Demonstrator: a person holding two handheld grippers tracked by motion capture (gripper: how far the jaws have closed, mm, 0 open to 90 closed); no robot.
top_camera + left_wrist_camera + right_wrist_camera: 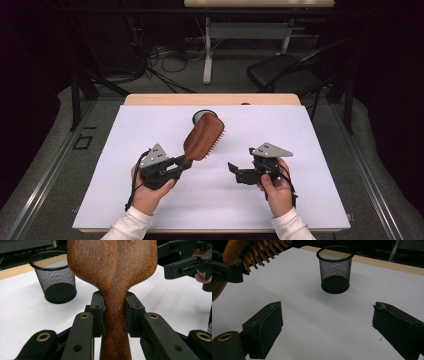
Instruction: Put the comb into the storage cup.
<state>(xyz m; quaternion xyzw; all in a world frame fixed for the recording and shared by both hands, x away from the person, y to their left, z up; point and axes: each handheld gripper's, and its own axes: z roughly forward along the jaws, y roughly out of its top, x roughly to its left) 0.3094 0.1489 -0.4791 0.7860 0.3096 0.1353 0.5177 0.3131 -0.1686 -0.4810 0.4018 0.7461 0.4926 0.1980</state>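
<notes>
On white sheet [150, 130]: one hairbrush [202, 137] | one mesh cup [335, 268] | two tongs

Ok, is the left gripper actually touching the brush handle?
Touching. In the left gripper view both pads of the left gripper press against the narrow neck of the wooden brush, one on each side, with no gap.

The high view looks forward and down over the white table [150, 200]. The left gripper view sits close behind the hairbrush [112, 270], mesh cup [55, 277] upper left. The right gripper view looks low across the table, sharing that cup [335, 270] at top centre.
</notes>
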